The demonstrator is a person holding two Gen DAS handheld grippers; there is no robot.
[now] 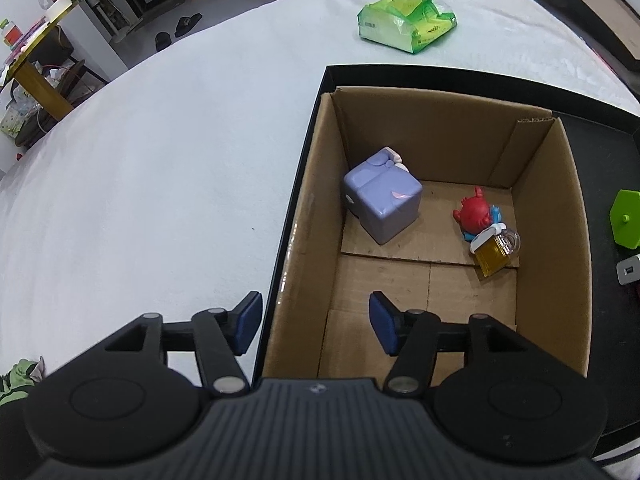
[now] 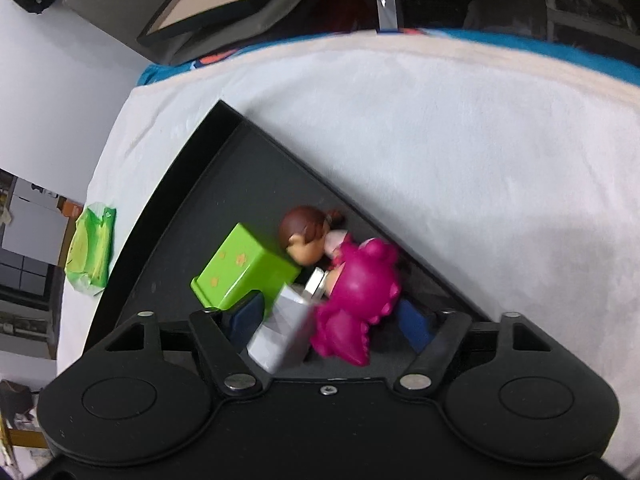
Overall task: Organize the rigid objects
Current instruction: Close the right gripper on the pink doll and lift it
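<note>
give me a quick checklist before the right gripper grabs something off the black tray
1. Right gripper jaws around a target: ok, white block and pink dinosaur figure sit between them.
2. One item only: not ok, two between the pads.
3. Pads pressing yet: cannot tell.
4. Green box clear of the fingers: not ok, beside the left finger.
5. Cardboard box has room: ok.
6. Left gripper empty: ok, open.
</note>
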